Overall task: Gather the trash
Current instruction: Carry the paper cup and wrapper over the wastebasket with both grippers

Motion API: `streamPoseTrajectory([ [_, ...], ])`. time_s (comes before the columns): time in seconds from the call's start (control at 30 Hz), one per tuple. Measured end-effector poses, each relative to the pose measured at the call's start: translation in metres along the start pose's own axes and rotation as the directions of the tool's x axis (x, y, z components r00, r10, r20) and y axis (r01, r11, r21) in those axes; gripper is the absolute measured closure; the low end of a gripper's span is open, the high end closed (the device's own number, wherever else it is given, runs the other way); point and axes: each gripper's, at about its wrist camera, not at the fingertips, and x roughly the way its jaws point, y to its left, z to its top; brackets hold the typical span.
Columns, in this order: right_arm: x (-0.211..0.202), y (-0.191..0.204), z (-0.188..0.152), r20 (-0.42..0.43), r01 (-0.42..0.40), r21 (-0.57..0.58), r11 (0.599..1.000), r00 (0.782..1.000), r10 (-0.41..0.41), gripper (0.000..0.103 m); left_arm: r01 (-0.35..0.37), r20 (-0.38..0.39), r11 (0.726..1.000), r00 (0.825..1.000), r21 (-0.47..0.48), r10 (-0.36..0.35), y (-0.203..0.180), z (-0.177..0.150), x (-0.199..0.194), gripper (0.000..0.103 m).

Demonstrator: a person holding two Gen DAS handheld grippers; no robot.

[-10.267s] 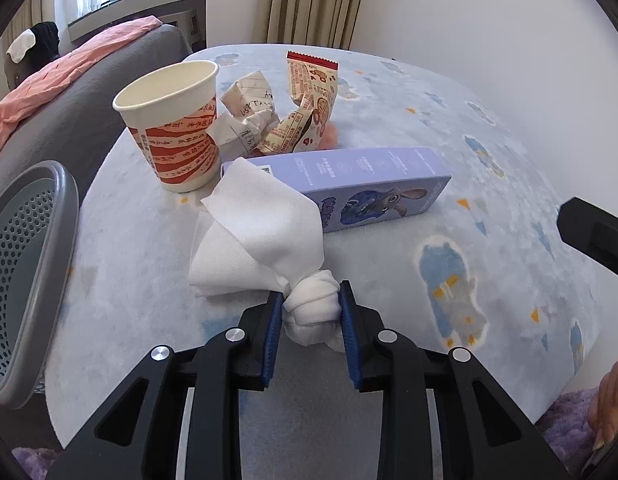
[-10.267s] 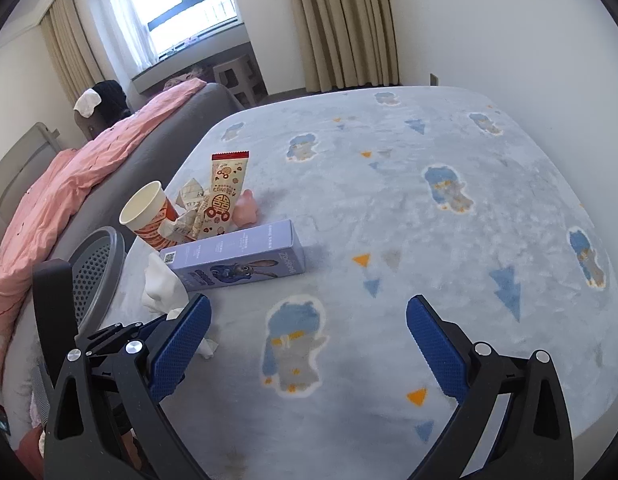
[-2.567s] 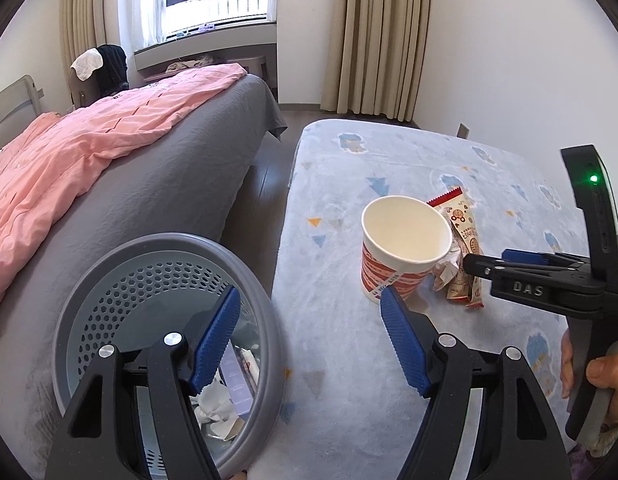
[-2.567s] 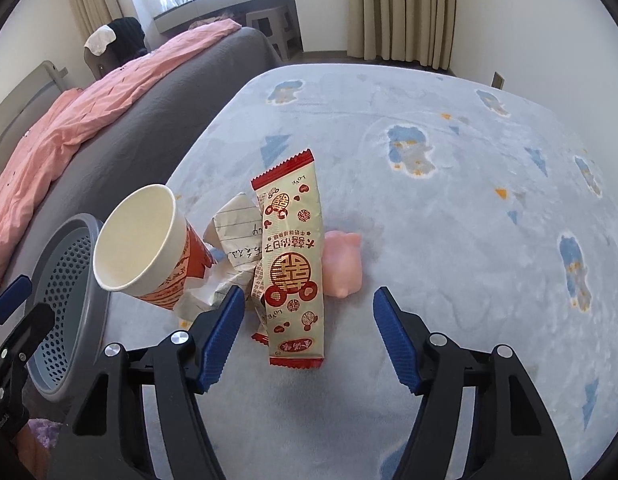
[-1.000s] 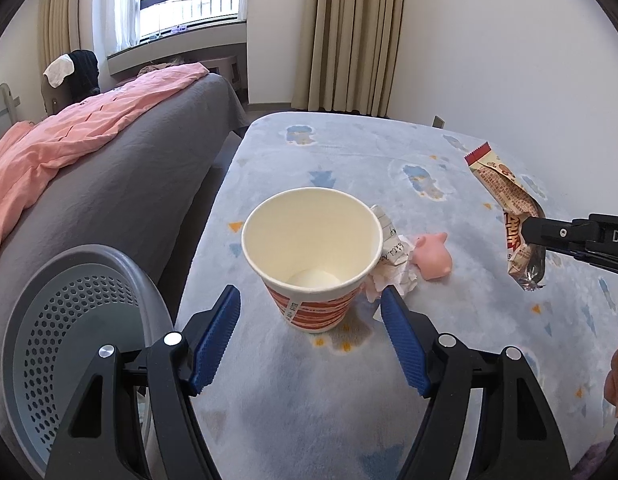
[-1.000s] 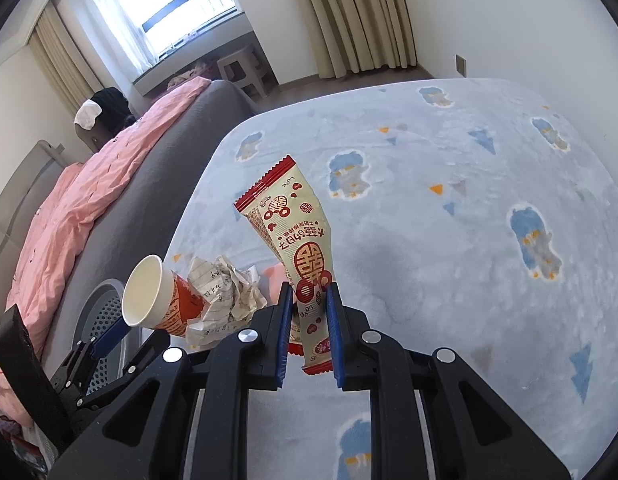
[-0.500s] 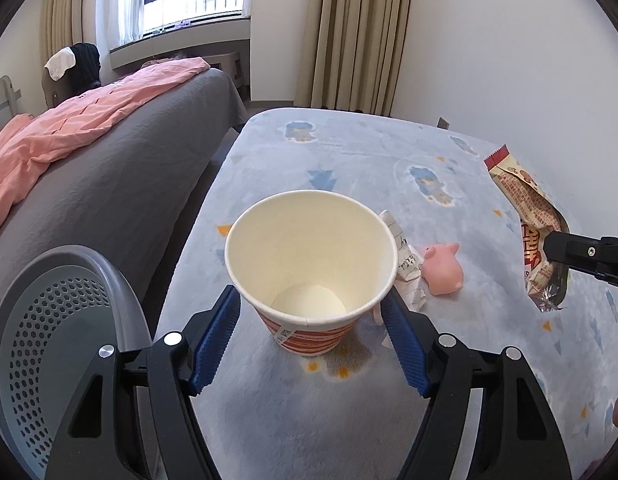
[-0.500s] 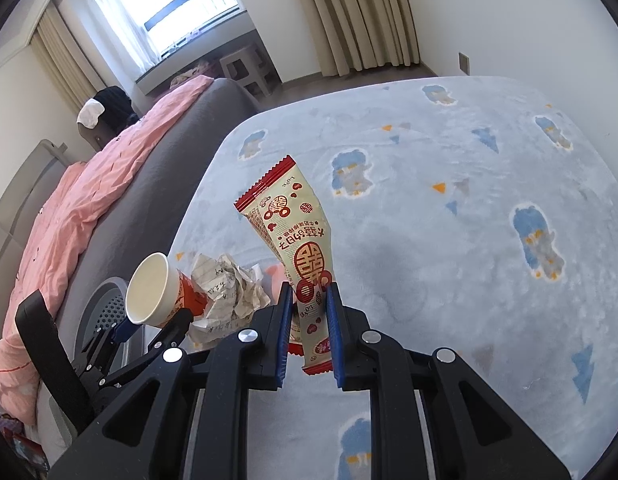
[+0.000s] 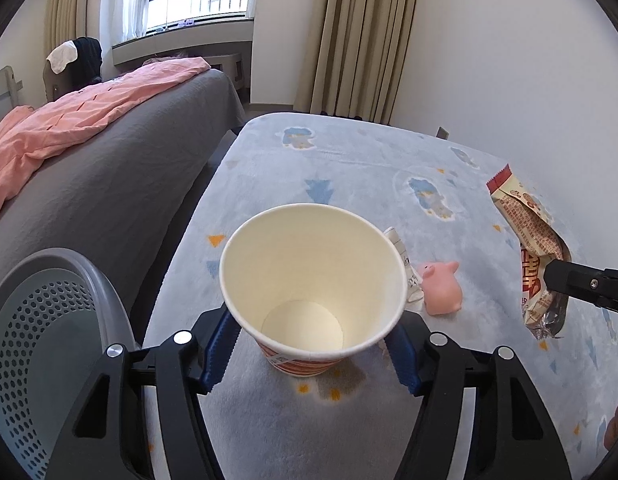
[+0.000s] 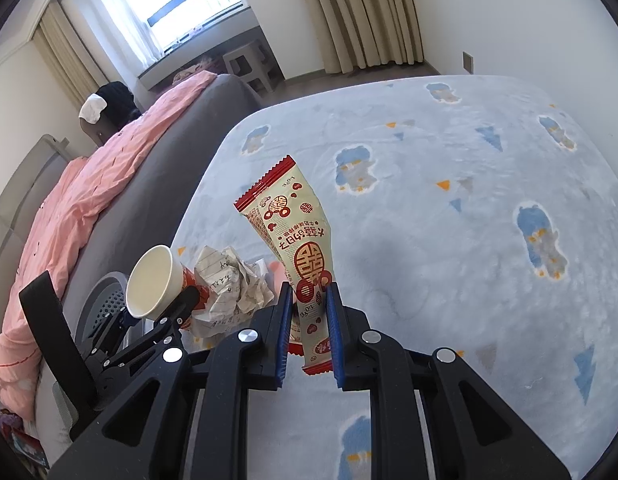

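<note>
A red-and-white paper cup point(image 9: 313, 292) stands upright and empty on the pale blue rug, between the blue pads of my left gripper point(image 9: 311, 354). The jaws are wide on either side of its base, and I cannot tell if they touch it. The cup also shows in the right wrist view point(image 10: 157, 282). My right gripper point(image 10: 309, 320) is shut on a red-and-cream snack wrapper point(image 10: 293, 240) and holds it above the rug; the wrapper also shows in the left wrist view point(image 9: 529, 248). Crumpled paper point(image 10: 233, 284) lies right of the cup.
A grey perforated trash basket point(image 9: 41, 340) stands at the left of the cup. A small pink pig toy point(image 9: 441, 288) lies on the rug point(image 10: 449, 240) right of the cup. A grey bed with a pink blanket point(image 9: 77, 120) runs along the left.
My left gripper has moved forward, so the cup now sits between its pads. The right gripper still holds the wrapper, hardly moved.
</note>
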Motion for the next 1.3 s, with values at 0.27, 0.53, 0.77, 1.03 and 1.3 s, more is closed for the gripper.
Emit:
streamPoseTrajectory([
  [0.27,0.002,0.004,0.0,0.0,-0.001,-0.009,1.0,1.0,0.001,0.086,-0.018,0.04,1.0,0.999,0.021,0.017,0.002,0.004,-0.021,0.04],
  [0.53,0.006,0.02,-0.001,0.002,-0.011,-0.041,0.999,1.0,0.011,0.086,-0.048,0.082,0.999,0.996,0.004,0.047,0.018,0.004,-0.049,0.04],
  [0.77,0.005,0.045,-0.003,0.009,-0.047,-0.075,0.996,0.999,0.048,0.086,-0.079,0.111,0.997,0.991,-0.019,0.081,0.039,0.001,-0.075,0.04],
  [1.03,0.002,0.087,-0.008,0.009,-0.099,-0.132,0.986,0.995,0.101,0.086,-0.163,0.147,0.986,0.975,-0.04,0.168,0.076,-0.01,-0.111,0.04],
  [1.3,0.006,0.134,-0.021,-0.015,-0.156,-0.189,0.969,0.988,0.156,0.086,-0.222,0.135,0.97,0.963,-0.102,0.234,0.119,-0.023,-0.138,0.04],
])
